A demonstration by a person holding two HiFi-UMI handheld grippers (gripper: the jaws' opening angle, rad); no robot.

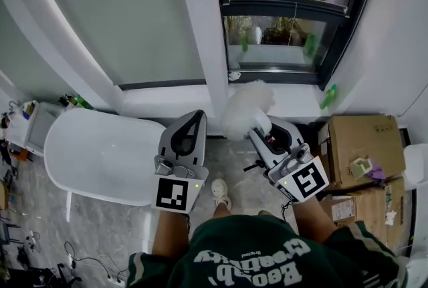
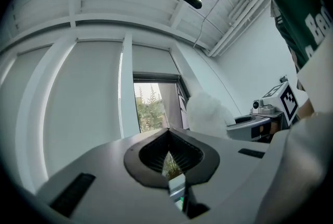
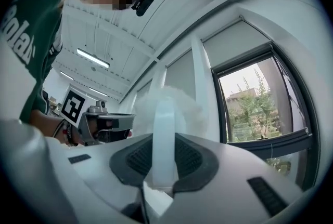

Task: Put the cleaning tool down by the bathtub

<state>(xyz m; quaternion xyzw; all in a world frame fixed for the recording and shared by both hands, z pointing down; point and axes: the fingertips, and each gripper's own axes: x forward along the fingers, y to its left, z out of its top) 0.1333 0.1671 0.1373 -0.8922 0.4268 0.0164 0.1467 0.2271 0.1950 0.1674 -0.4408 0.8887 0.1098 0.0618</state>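
Status: put-down not done yet; cleaning tool (image 1: pixel 246 106) is off the floor, carried in the right gripper (image 1: pixel 262 125); its white fluffy head shows in front of the window sill (image 1: pixel 294 94), to the right of the bathtub (image 1: pixel 100 156) and well apart from it; nothing of the tool touches tub or floor as far as the head view shows.

Left to do, my read: bring the tool across toward the tub's near end, lower it to the marble floor (image 1: pixel 234 160) beside the tub, let go; strip of floor between the tub and the cardboard boxes (image 1: pixel 361 139) looks like the obvious drop zone; the person's shoe (image 1: pixel 219 192) stands in that strip, so set it clear of that.

Right gripper (image 3: pixel 165 137): jaws narrowed onto the tool's pale flat handle (image 3: pixel 164 129); both pads press on it; handle runs straight out between the jaws, fluffy head (image 3: pixel 179 106) just beyond the tips; grip looks centred, no visible tilt.

Left gripper (image 1: pixel 197 116): tips meet, nothing between them; in the left gripper view (image 2: pixel 167 132) only window greenery shows through the gap behind the tips; it hangs over the tub's right end, touching nothing; the tool's head (image 2: pixel 208 114) shows off to its right.
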